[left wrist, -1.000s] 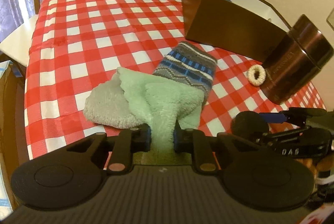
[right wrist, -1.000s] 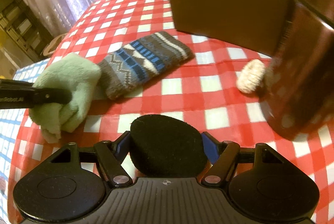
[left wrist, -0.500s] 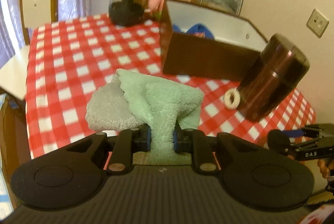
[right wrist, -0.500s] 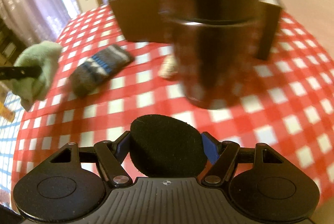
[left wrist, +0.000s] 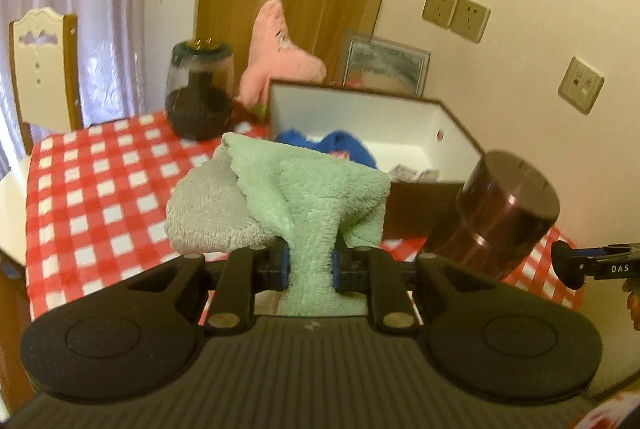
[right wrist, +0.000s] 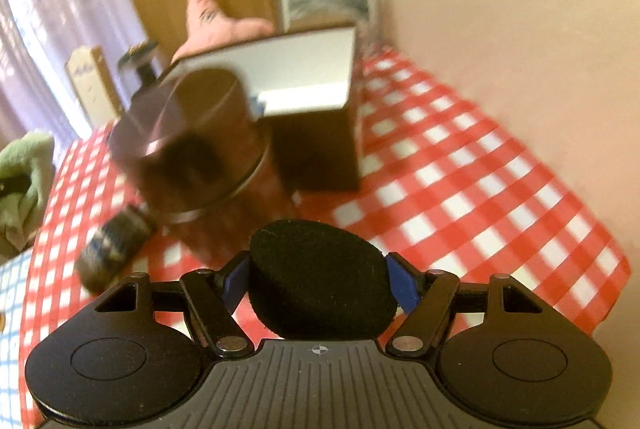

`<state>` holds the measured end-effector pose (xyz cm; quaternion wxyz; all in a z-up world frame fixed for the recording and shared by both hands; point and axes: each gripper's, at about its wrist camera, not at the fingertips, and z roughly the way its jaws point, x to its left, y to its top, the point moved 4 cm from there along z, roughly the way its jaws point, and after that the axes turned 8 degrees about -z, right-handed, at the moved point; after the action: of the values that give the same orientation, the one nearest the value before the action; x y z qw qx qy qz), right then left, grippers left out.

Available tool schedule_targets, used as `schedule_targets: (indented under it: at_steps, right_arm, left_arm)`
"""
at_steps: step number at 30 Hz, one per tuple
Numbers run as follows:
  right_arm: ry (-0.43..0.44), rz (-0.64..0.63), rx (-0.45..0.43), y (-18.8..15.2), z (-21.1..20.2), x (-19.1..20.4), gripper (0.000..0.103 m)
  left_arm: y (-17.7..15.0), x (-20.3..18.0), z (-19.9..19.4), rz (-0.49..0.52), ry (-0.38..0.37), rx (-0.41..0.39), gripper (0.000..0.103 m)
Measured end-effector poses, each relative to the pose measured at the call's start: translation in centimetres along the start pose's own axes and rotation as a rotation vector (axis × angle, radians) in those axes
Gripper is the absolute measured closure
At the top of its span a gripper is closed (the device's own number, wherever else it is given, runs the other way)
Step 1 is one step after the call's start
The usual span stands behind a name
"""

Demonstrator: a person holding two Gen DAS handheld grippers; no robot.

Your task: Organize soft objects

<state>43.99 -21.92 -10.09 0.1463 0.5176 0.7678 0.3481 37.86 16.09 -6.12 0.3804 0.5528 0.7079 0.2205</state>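
Off to the left of the left gripper [left wrist: 308, 263] the red-and-white checked table [left wrist: 92, 189] runs bare towards a cream wooden chair [left wrist: 42, 69], so there is plenty of room that way. The left gripper itself is clamped on a fluffy mint-green and grey towel [left wrist: 288, 197], pinched at a gathered neck so the rest fans out above the jaws and is held up clear of the cloth. I take it that it is being carried, not dragged.

Ahead of it stands a dark smoked-glass jar [left wrist: 200, 97], then a pink plush starfish [left wrist: 276, 49] leaning at the back. Straight beyond the towel sits the open brown box with a white inside [left wrist: 400, 117], already holding something soft and blue [left wrist: 344, 145]; that looks like where the towel belongs. Its near wall is the edge to clear, so the towel probably has to go over and then down.

To the right of the left gripper, close by the box corner, a glossy brown cylindrical canister [left wrist: 504, 213] narrows the approach on that side.

Further right, the right gripper [right wrist: 320, 281] is closed around a black foam pad [right wrist: 320, 281] and hangs near the table's edge. A patterned blue-grey knitted sock [right wrist: 112, 249] lies on the table to its left, blurred, not yet in the box.
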Motion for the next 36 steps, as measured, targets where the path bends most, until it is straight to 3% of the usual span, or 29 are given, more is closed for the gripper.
schedule_targets:
  at_steps: [9,20,28,36]
  right_arm:
    - [0.0,0.021,-0.097,4.9,0.0,-3.0,0.032]
    - [0.081,-0.049,-0.2,12.8,4.3,-3.3,0.032]
    - [0.13,-0.093,-0.171,17.1,10.2,-2.7,0.032]
    - [0.133,-0.145,-0.118,18.9,15.7,-2.7,0.032]
  left_arm:
    - [3.5,-3.2,2.5,0.016,-0.043,-0.049,0.086]
    - [7.7,-6.4,7.8,0.005,-0.088,-0.053,0.086]
    - [9.9,-8.8,13.3,0.028,-0.1,-0.002,0.086]
    - [11.1,-11.4,19.7,0.044,-0.094,0.078,0.086]
